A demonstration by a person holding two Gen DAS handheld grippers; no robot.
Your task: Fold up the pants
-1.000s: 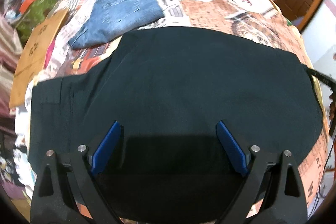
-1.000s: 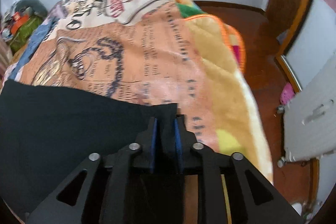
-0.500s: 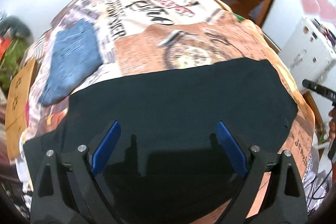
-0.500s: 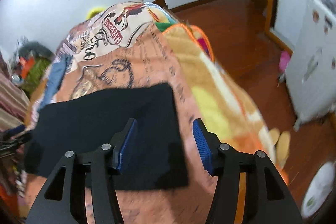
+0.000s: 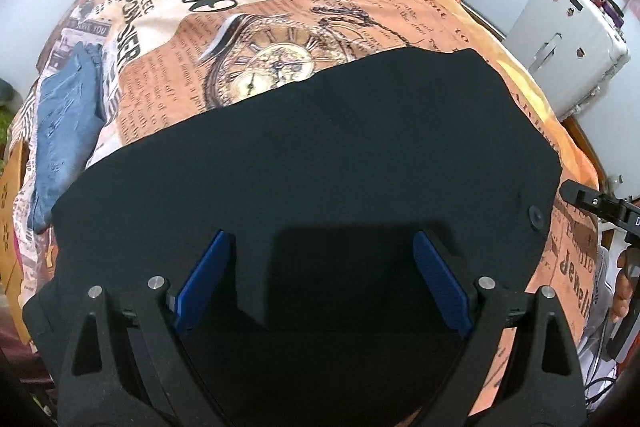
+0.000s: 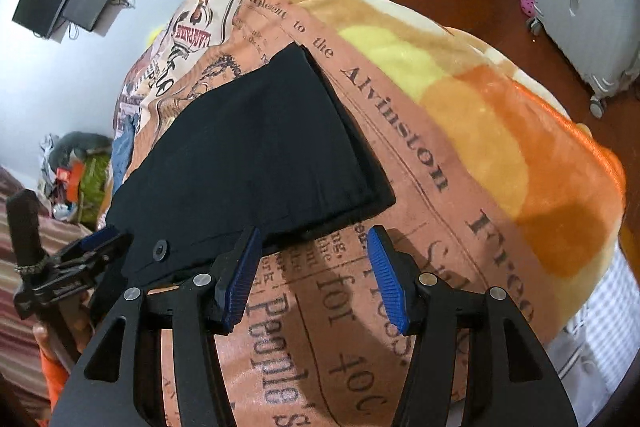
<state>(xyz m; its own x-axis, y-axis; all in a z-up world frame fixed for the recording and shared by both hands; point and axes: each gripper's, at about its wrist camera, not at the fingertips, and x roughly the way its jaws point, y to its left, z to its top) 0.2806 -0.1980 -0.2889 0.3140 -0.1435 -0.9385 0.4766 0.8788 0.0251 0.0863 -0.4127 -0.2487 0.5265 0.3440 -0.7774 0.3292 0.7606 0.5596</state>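
Observation:
Black pants (image 5: 328, 163) lie folded flat on a bed with a newspaper-print cover (image 5: 256, 51). My left gripper (image 5: 320, 279) is open and empty, held above the near part of the pants. My right gripper (image 6: 314, 275) is open and empty, above the bed cover just off the pants' near right corner (image 6: 360, 203); the pants (image 6: 256, 155) stretch away to the left. A black button (image 6: 161, 249) shows near the pants' edge. The left gripper also shows at the left of the right wrist view (image 6: 100, 239), and the right gripper's tip at the right edge of the left wrist view (image 5: 592, 203).
Folded blue jeans (image 5: 64, 115) lie on the bed at far left. A yellow-orange blanket (image 6: 460, 79) covers the bed's right side. A white suitcase (image 5: 568, 39) stands on the wooden floor by the bed. A screen (image 6: 68, 3) hangs on the wall.
My right gripper was shut on the pants' corner; it has opened, let go and pulled back. My left gripper stayed open and swung right over the pants.

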